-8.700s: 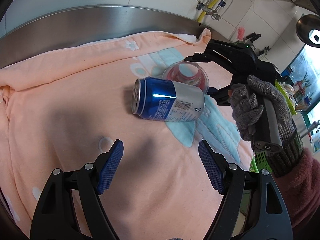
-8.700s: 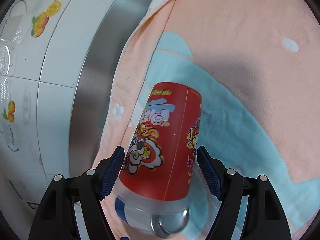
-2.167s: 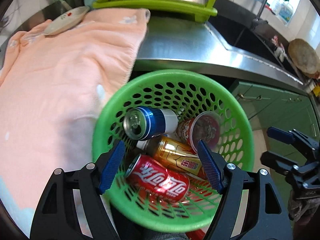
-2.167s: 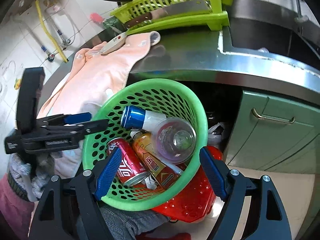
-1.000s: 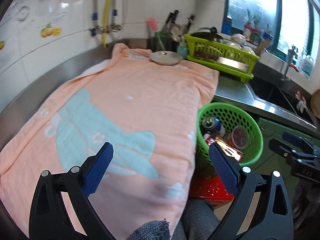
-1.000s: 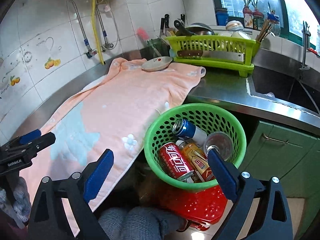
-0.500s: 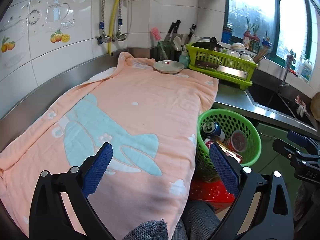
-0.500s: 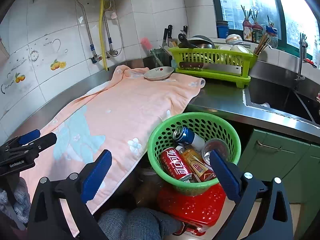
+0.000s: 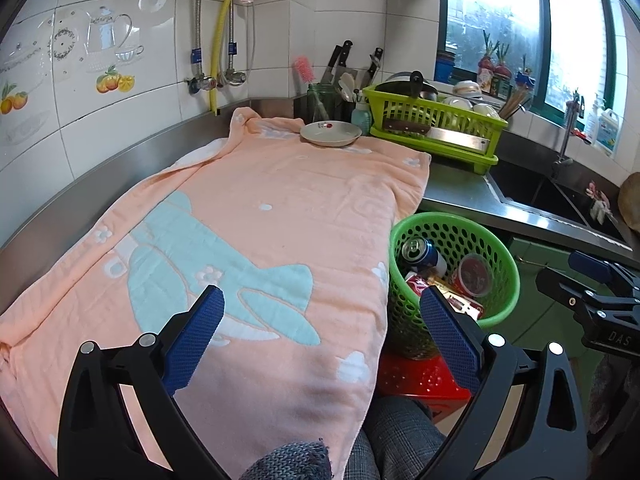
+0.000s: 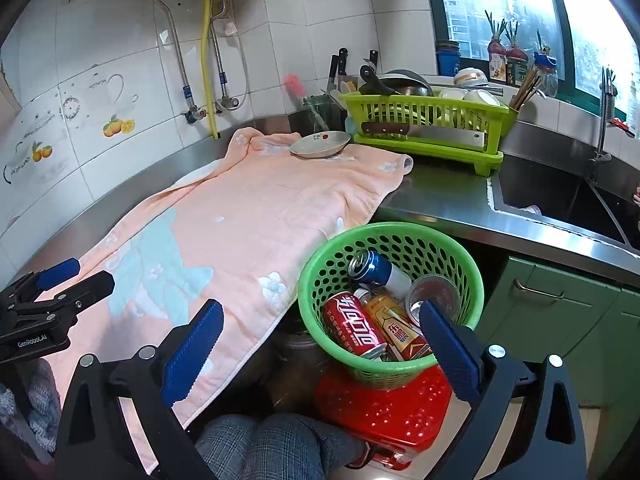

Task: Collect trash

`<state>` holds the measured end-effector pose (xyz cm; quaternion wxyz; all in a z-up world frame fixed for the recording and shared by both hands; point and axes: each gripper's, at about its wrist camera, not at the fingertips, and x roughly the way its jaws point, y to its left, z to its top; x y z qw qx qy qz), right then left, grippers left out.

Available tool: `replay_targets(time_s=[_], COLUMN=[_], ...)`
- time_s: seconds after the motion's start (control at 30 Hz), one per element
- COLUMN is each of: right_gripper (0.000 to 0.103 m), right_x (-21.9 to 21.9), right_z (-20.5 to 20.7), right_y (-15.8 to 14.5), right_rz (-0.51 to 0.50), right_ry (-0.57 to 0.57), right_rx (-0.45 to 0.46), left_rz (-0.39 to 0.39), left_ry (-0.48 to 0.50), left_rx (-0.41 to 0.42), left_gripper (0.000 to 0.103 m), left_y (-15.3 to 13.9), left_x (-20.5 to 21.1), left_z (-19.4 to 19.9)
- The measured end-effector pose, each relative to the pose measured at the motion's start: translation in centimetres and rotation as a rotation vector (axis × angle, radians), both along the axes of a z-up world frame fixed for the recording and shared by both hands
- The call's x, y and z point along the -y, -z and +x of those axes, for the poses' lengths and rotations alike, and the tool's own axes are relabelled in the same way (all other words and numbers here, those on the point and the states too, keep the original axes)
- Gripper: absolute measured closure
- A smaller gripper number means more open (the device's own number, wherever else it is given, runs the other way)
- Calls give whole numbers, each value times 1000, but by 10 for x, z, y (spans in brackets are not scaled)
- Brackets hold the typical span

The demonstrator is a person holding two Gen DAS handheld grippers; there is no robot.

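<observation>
Stretching from 7 o'clock up toward 12 in the left wrist view, the steel counter (image 9: pixel 452 192) is covered for most of its length by a peach towel (image 9: pixel 260 216), whose near edge hangs over the counter front; the towel's top is bare apart from a small plate (image 9: pixel 331 133) at its far end, with a lime dish rack (image 9: pixel 436 128) just beyond at 1 o'clock and the sink (image 10: pixel 560 200) further right. Below the counter edge, at 4 o'clock, the green basket (image 10: pixel 470 280) sits on a red stool (image 10: pixel 384 412), close beside the hanging towel. Inside it lie a red can (image 10: pixel 354 330), a blue can (image 10: pixel 370 268), a gold can (image 10: pixel 394 328) and a clear cup (image 10: pixel 434 294), packed together and touching. The left gripper (image 9: pixel 320 320) is spread wide with nothing between its pads, hovering over the towel, the basket just past its right finger. The right gripper (image 10: pixel 320 334) is likewise spread and empty, above the basket, its right finger overlapping the rim by the cup.
</observation>
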<state>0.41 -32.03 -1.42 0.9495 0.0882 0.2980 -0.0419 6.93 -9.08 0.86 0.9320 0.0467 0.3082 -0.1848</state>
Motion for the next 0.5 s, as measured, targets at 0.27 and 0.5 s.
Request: replay_targets(time_s=[0.27,0.5], right_gripper=[8,8], right_x=[0,0], right_z=[-2,-3], right_y=[0,1], right_rz=[0,1], right_ry=[5,2], right_rx=[2,1], left_rz=[2,5], left_ry=[9,5], left_rx=[2,2], left_gripper=[6,6], left_y=[1,2], left_x=[0,1], left_z=[-2,-2])
